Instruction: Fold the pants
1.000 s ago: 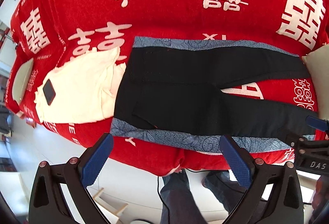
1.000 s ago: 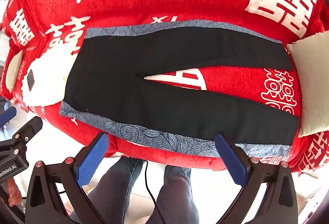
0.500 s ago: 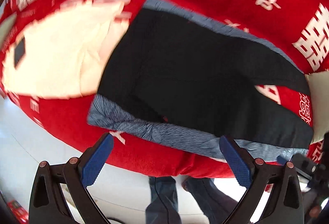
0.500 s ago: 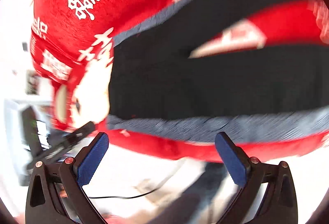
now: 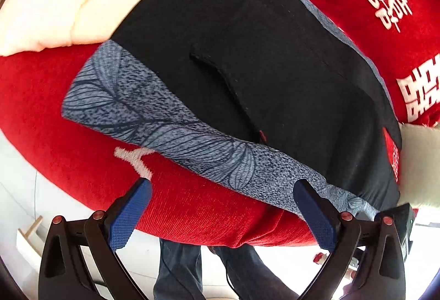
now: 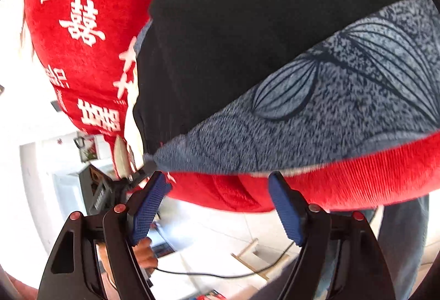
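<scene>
The black pants with grey leaf-print side stripes (image 5: 275, 74) lie flat on the red plush cover with white characters (image 5: 209, 206). Both the left gripper (image 5: 222, 187) and right gripper (image 6: 217, 179) hover at the cover's near edge, jaws spread, holding nothing.

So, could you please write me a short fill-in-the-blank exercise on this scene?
1. The black pants lie on a ____ blanket with white characters.
2. The pants' side stripe is printed with ____ shapes.
3. Both the left gripper and the right gripper are ____.

Missing words: red; leaf; open
</scene>
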The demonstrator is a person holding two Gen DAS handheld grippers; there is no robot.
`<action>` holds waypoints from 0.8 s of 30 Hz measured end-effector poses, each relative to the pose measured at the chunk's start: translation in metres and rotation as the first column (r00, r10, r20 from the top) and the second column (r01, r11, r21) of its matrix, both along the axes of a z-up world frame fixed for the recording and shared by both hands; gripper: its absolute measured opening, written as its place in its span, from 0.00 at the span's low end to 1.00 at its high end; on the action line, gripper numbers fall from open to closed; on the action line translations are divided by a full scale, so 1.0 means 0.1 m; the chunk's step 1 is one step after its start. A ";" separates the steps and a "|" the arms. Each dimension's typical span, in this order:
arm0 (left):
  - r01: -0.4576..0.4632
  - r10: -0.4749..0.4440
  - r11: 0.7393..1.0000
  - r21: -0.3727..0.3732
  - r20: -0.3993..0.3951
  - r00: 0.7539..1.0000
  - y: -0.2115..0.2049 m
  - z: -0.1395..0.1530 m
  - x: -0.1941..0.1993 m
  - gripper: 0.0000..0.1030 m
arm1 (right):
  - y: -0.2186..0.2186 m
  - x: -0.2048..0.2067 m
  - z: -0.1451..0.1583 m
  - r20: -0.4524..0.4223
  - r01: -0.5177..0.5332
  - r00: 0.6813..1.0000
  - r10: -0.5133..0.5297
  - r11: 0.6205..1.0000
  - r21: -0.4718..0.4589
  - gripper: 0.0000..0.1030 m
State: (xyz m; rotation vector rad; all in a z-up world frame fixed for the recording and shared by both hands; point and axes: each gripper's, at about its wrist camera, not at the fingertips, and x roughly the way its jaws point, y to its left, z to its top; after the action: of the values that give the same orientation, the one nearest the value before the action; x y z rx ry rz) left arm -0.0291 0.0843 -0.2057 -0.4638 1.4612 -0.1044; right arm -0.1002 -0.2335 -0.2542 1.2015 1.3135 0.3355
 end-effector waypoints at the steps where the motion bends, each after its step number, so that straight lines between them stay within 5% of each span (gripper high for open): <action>1: 0.007 -0.007 1.000 -0.010 0.001 1.000 -0.02 0.02 0.00 1.00 | 0.00 0.01 -0.01 0.010 0.023 1.000 -0.023 1.000 0.020 0.78; 8: 0.019 -0.020 0.998 -0.061 -0.007 1.000 -0.16 -0.04 0.10 1.00 | -0.13 -0.05 -0.15 0.040 0.196 0.978 -0.207 0.963 0.186 0.72; 10: 0.007 -0.008 0.997 -0.082 -0.005 1.000 -0.14 -0.05 0.14 1.00 | -0.15 0.01 -0.13 0.029 0.227 0.971 -0.238 0.950 0.212 0.52; 12: -0.008 0.008 0.995 -0.102 -0.007 1.000 -0.11 -0.03 0.21 1.00 | -0.22 0.06 -0.07 0.013 0.236 0.970 -0.245 0.948 0.214 0.08; 20: -0.152 0.154 0.966 -0.210 -0.008 0.988 0.00 0.00 0.40 1.00 | -0.16 0.30 0.40 0.062 0.147 0.985 -0.159 0.974 0.175 0.08; 24: -0.225 0.225 0.952 -0.206 -0.023 0.974 0.12 -0.02 0.53 0.48 | -0.16 0.32 0.41 0.038 0.111 0.992 -0.117 0.984 0.136 0.08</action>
State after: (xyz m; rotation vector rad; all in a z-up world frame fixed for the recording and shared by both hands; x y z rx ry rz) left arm 0.0240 0.0964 -0.2082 -0.7975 1.3925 -0.0756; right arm -0.0680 -0.2494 -0.2132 1.3683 1.1920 0.3701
